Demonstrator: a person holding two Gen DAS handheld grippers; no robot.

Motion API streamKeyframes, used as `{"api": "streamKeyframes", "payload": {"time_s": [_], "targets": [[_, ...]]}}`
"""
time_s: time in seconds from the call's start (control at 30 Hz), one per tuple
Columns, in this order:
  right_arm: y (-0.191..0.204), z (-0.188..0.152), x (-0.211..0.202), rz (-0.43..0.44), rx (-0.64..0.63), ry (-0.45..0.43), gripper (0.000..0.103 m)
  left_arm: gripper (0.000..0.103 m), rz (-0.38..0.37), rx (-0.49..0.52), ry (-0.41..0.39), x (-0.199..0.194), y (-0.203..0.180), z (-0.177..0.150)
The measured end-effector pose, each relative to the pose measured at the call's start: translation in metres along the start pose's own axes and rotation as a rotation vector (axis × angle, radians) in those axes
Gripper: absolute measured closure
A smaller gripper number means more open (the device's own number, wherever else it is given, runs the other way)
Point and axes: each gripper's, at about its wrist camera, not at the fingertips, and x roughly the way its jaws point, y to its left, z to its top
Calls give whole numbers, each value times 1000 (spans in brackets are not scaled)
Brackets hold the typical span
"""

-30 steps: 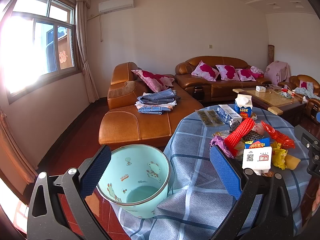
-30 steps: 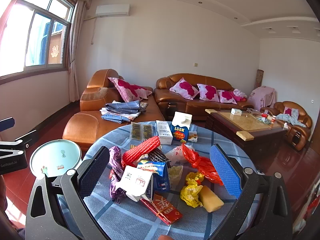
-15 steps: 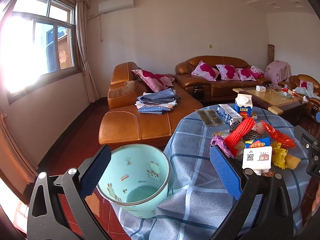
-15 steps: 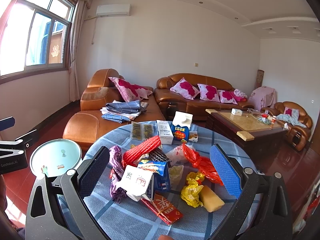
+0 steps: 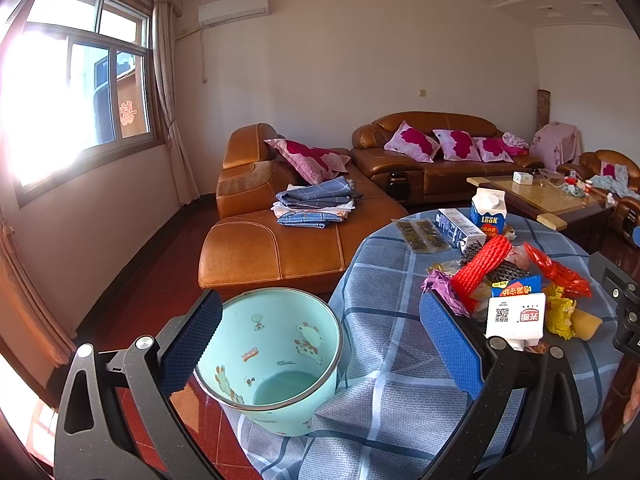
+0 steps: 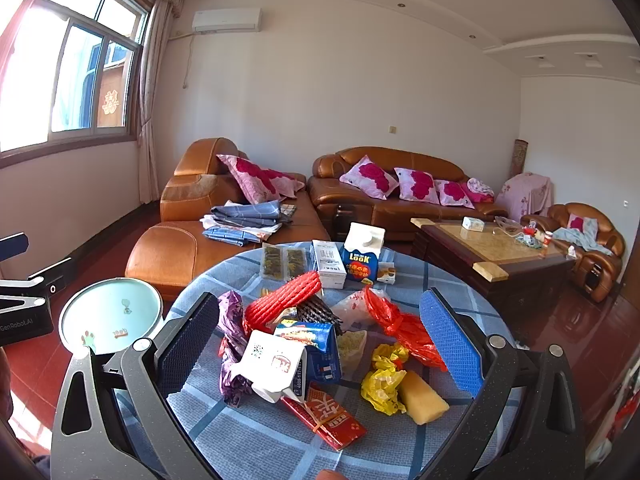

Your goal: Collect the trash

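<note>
A pile of trash lies on the round table with the blue checked cloth (image 6: 256, 440): a red mesh net (image 6: 284, 300), a white carton (image 6: 272, 364), a blue snack bag (image 6: 320, 348), a red plastic bag (image 6: 400, 324), a yellow wrapper (image 6: 380, 384), a yellow sponge (image 6: 422, 398), a red packet (image 6: 328, 420) and a purple wrapper (image 6: 230, 320). My right gripper (image 6: 320, 344) hangs open above the pile, empty. A mint-green bin (image 5: 272, 360) stands beside the table's left edge. My left gripper (image 5: 320, 344) is open and empty above the bin and table edge.
At the table's far side stand a blue milk carton (image 6: 362, 258), a white box (image 6: 330, 264) and flat snack packs (image 6: 284, 260). Brown leather sofas (image 6: 224, 232) with pink cushions and folded cloths sit behind. A wooden coffee table (image 6: 488, 252) is on the right.
</note>
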Motion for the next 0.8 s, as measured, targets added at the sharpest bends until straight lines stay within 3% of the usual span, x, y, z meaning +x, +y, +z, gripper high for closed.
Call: {"api": "streamKeyframes", "payload": {"time_s": [0.53, 0.8], "targets": [[-22, -17, 22, -55, 38, 36, 4, 6, -1, 14, 56, 21, -7, -13], [-49, -44, 36, -123, 51, 80, 5, 6, -38, 69, 63, 45, -41, -21]]}}
